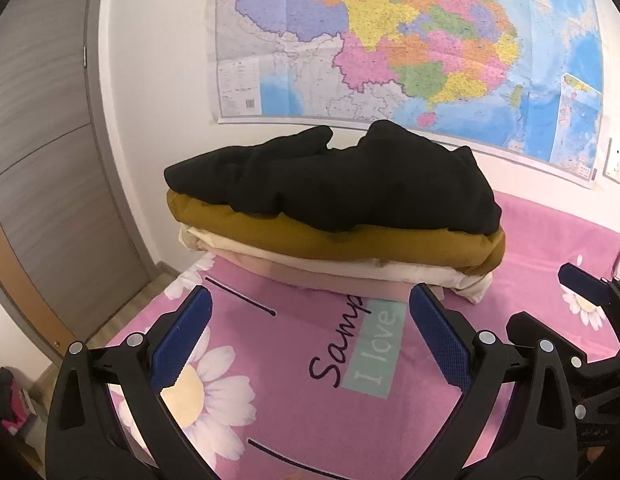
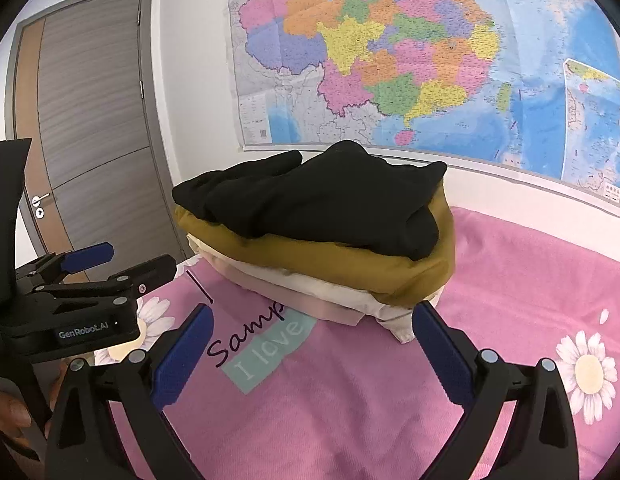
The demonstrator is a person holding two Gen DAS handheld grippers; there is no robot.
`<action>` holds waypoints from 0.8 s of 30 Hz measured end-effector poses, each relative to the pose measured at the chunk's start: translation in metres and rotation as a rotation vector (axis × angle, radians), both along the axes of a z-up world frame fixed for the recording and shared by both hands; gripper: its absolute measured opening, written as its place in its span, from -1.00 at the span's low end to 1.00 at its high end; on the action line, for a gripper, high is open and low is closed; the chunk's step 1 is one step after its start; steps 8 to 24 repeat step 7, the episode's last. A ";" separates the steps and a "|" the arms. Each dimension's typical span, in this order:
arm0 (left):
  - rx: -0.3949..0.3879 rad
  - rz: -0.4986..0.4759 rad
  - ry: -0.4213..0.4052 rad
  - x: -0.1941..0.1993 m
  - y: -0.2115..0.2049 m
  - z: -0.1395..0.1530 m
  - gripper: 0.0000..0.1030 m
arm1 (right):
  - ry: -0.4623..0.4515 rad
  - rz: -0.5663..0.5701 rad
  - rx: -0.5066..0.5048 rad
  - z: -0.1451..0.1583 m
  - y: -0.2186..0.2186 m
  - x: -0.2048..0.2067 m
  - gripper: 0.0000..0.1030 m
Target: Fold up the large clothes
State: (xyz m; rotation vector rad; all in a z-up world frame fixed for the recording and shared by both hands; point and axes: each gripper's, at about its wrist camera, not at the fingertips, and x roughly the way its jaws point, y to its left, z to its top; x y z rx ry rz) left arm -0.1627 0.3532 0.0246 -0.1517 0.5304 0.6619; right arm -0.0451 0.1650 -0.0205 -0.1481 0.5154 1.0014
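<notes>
A stack of folded clothes sits on the pink bed sheet: a black garment on top, a mustard one under it, cream and pale pink ones at the bottom. The stack also shows in the right wrist view, with the black garment on the mustard one. My left gripper is open and empty, just in front of the stack. My right gripper is open and empty, also just in front of it. The left gripper's body shows at the left.
The sheet has daisy prints and a teal "I love" label. A large coloured map hangs on the white wall behind the stack. A grey door stands at the left. The bed edge drops to the floor at the left.
</notes>
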 end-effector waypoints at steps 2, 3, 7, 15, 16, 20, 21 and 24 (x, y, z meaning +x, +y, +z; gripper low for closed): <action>-0.002 0.012 0.006 -0.002 -0.002 -0.001 0.89 | 0.005 0.003 0.004 0.000 -0.002 0.000 0.88; -0.012 0.010 0.008 -0.002 -0.002 -0.002 0.89 | 0.005 0.000 0.004 0.000 -0.003 -0.001 0.88; -0.031 0.009 0.010 -0.004 -0.003 -0.004 0.89 | 0.006 -0.001 0.004 -0.001 -0.006 -0.003 0.88; -0.031 0.009 0.010 -0.004 -0.003 -0.004 0.89 | 0.006 -0.001 0.004 -0.001 -0.006 -0.003 0.88; -0.031 0.009 0.010 -0.004 -0.003 -0.004 0.89 | 0.006 -0.001 0.004 -0.001 -0.006 -0.003 0.88; -0.031 0.009 0.010 -0.004 -0.003 -0.004 0.89 | 0.006 -0.001 0.004 -0.001 -0.006 -0.003 0.88; -0.031 0.009 0.010 -0.004 -0.003 -0.004 0.89 | 0.006 -0.001 0.004 -0.001 -0.006 -0.003 0.88; -0.031 0.009 0.010 -0.004 -0.003 -0.004 0.89 | 0.006 -0.001 0.004 -0.001 -0.006 -0.003 0.88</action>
